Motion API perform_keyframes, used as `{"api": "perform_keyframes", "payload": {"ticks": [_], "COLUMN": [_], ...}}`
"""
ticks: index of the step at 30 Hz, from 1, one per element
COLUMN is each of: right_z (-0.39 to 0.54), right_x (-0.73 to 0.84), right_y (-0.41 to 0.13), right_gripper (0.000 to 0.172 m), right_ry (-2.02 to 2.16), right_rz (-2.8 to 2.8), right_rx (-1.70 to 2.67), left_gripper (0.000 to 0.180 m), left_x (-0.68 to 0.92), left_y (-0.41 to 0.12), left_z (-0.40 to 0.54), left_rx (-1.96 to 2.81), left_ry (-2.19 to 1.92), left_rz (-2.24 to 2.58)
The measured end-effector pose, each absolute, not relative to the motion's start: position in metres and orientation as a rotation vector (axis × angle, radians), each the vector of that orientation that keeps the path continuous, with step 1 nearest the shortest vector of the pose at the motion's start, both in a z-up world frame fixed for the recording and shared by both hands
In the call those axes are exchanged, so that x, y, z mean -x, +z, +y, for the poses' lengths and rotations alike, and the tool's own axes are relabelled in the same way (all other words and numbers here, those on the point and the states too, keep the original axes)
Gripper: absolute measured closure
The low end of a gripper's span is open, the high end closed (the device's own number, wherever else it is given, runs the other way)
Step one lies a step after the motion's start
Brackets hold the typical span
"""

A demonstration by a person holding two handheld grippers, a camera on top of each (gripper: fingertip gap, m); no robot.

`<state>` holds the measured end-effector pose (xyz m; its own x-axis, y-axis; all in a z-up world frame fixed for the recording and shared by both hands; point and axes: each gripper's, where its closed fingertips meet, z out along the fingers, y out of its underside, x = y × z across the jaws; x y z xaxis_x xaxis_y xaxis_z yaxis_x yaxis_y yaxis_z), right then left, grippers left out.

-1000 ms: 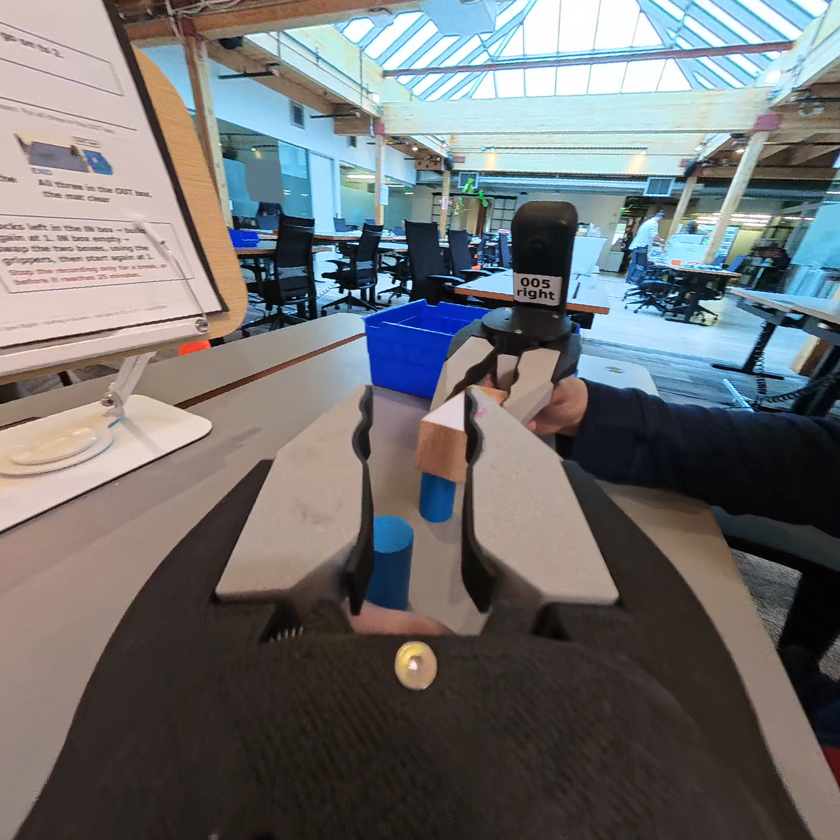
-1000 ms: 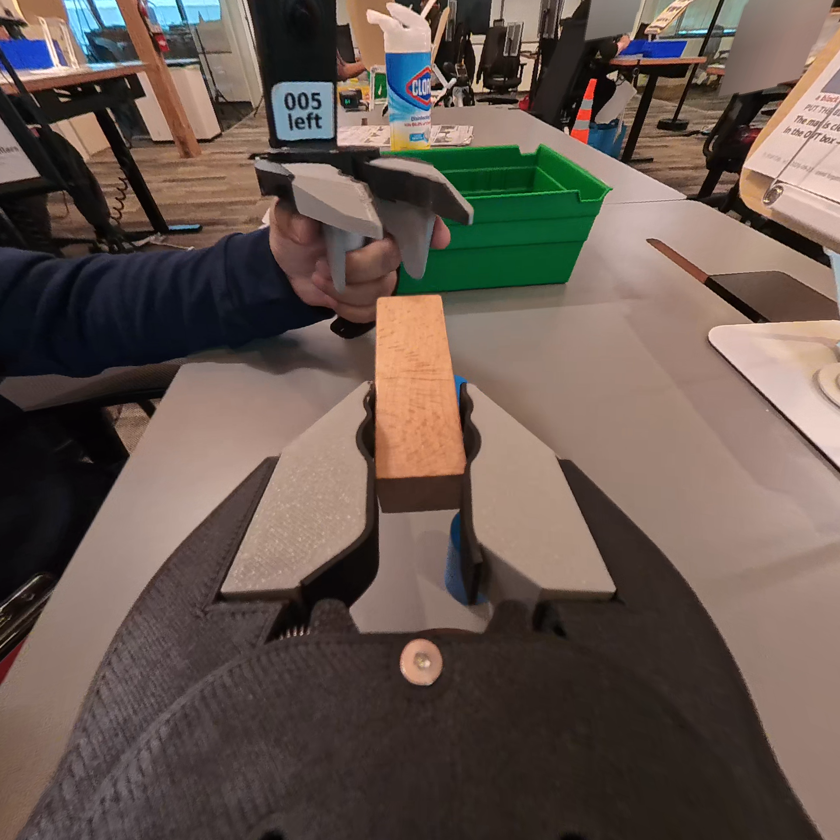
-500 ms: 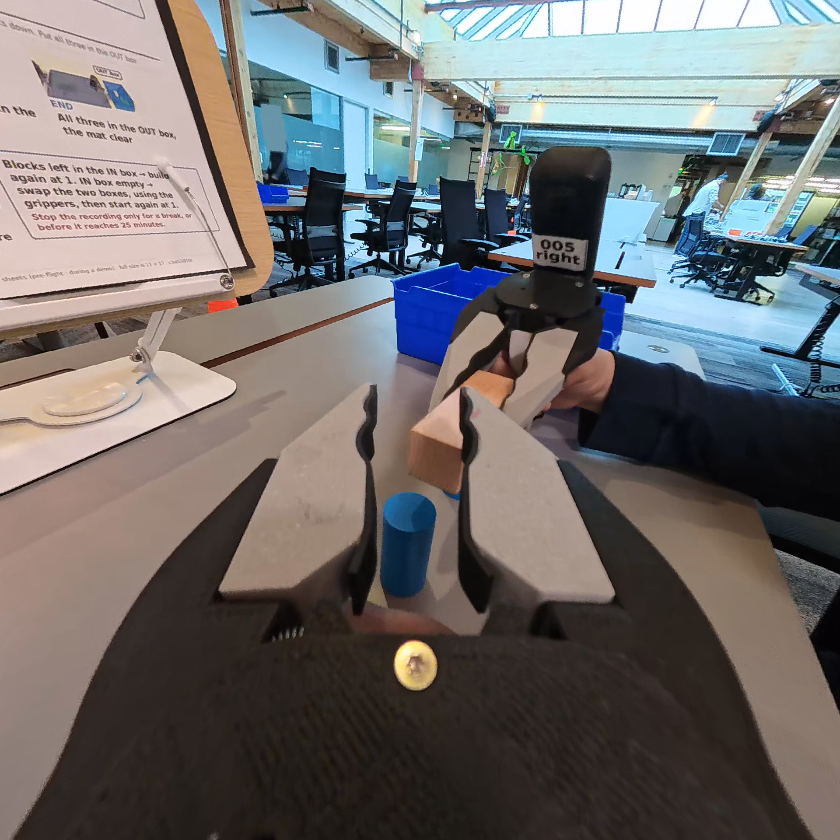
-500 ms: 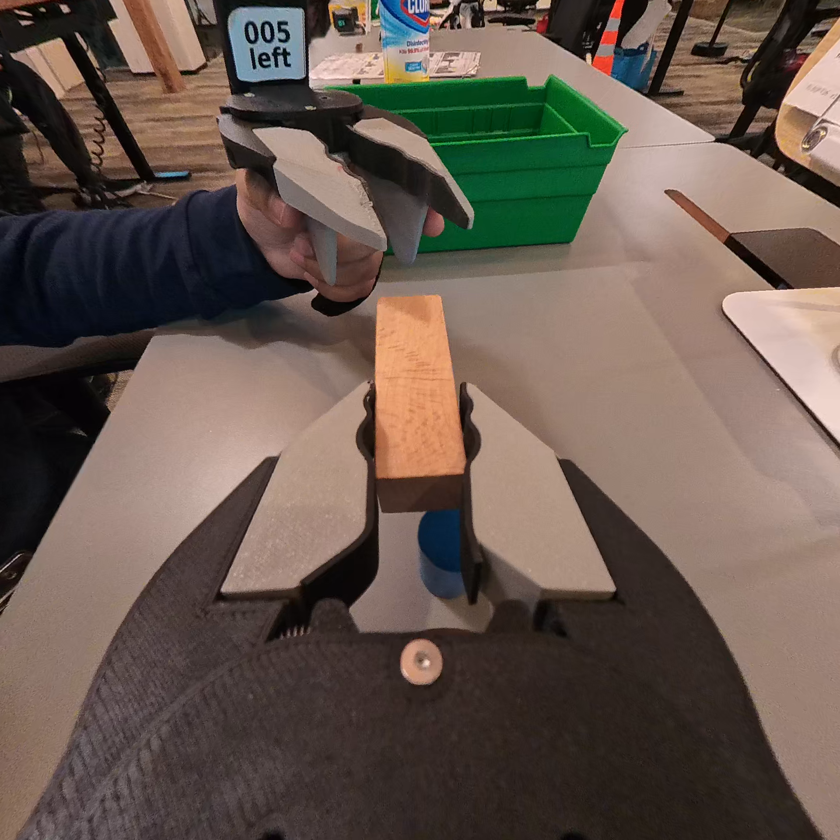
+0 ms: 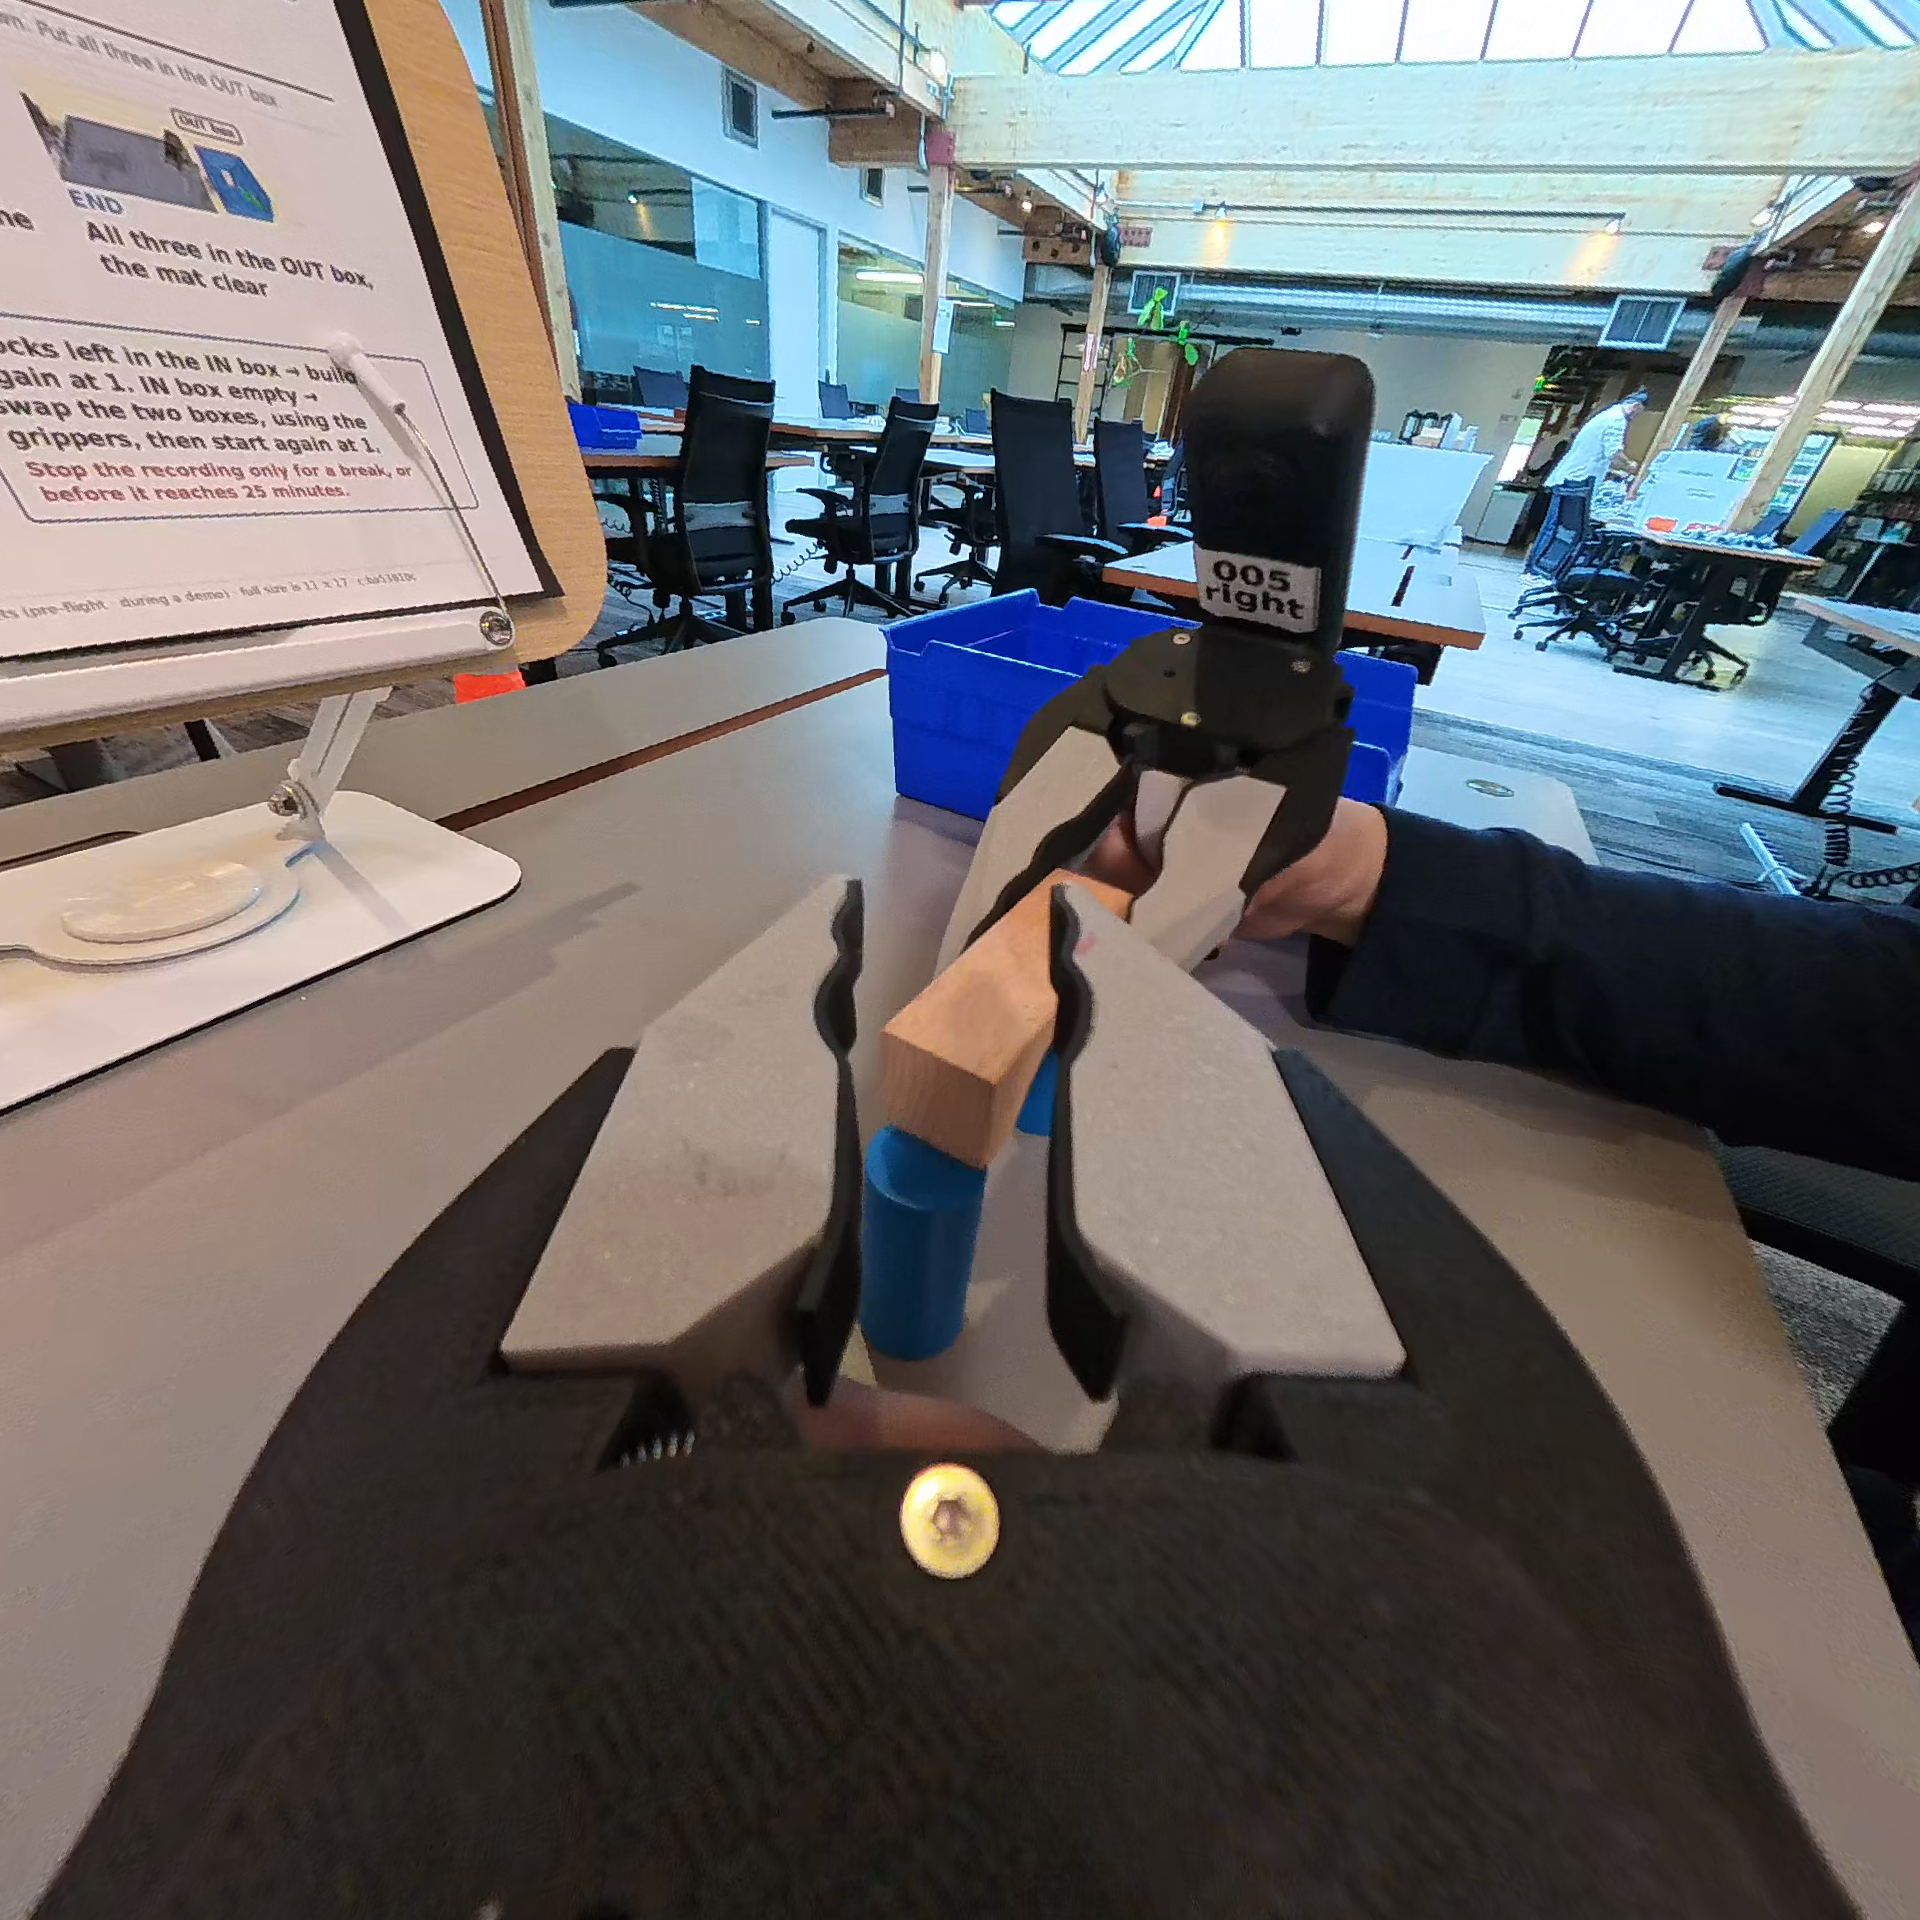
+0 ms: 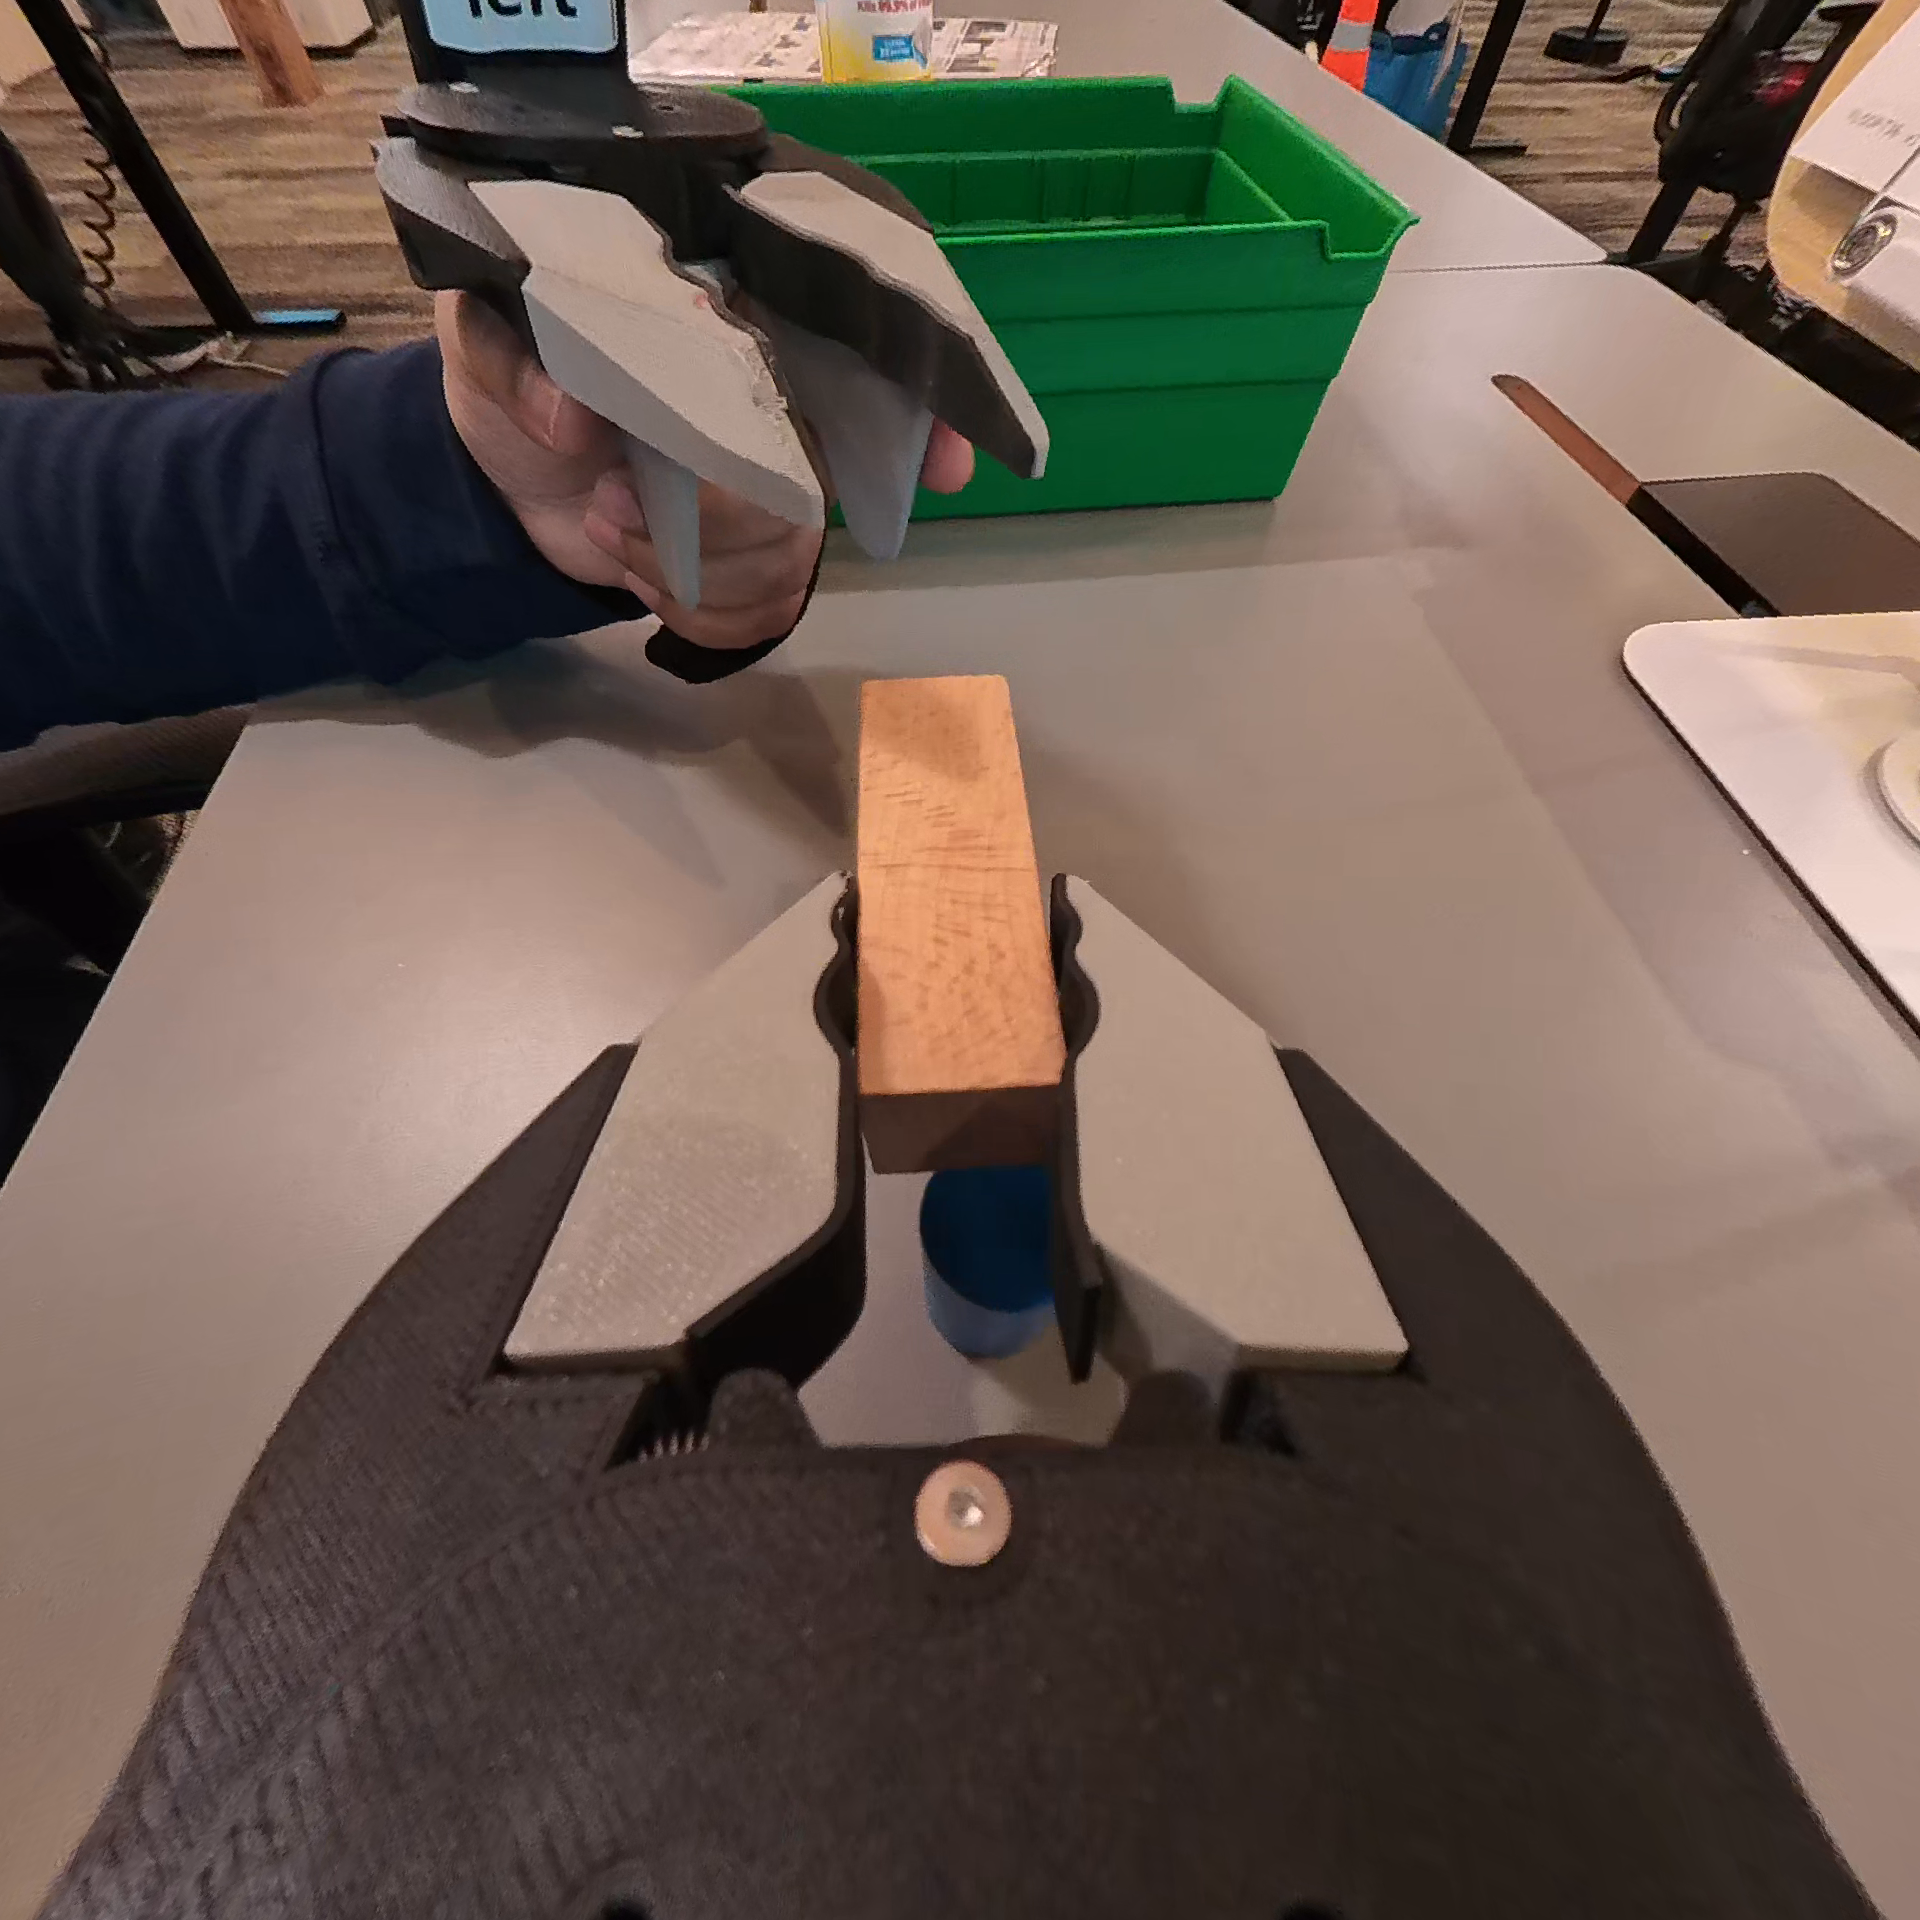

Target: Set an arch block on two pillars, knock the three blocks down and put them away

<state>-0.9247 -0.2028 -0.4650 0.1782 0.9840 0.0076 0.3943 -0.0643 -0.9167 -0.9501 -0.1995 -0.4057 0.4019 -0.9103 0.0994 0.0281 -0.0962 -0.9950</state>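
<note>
My right gripper (image 6: 951, 894) is shut on a long wooden block (image 6: 951, 914), both pads pressed to its sides. It holds the block lengthwise over two upright blue cylinder pillars. One pillar (image 6: 987, 1268) shows under the block's near end. In the left wrist view the block's (image 5: 977, 1039) end lies at the top of the near pillar (image 5: 920, 1247), and the second pillar (image 5: 1039, 1091) peeks out behind it. My left gripper (image 5: 956, 904) is open and empty. The near pillar shows through its gap, untouched. In the right wrist view the left gripper (image 6: 914, 478) hangs above the table past the block's far end.
A blue bin (image 5: 987, 707) stands behind the right gripper (image 5: 1101, 914). A green bin (image 6: 1143, 312) stands behind the left gripper. An instruction sheet on a stand (image 5: 208, 364) with a white base (image 5: 260, 904) sits at the table's side. Office desks and chairs fill the background. The gap from one gripper's tips to the other's is roughly 7 centimetres. Between my right fingertips and the white base (image 5: 260, 904) there is roughly 30 centimetres.
My right gripper lowered the wooden block onto the pillars, still gripping it. My left gripper rose and drew back a little, its jaws still open and empty.
</note>
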Motion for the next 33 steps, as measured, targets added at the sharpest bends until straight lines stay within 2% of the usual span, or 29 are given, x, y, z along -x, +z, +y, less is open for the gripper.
{"api": "perform_keyframes", "payload": {"ticks": [33], "right_z": [-0.199], "right_x": [0.925], "right_y": [-0.47], "right_gripper": [0.138], "right_ry": [0.843], "right_rz": [-1.36], "right_rx": [1.588], "left_gripper": [0.147], "left_x": [0.947], "left_y": [-0.408], "left_z": [-0.202], "left_rx": [1.449], "left_ry": [-0.976], "left_rz": [0.864]}}
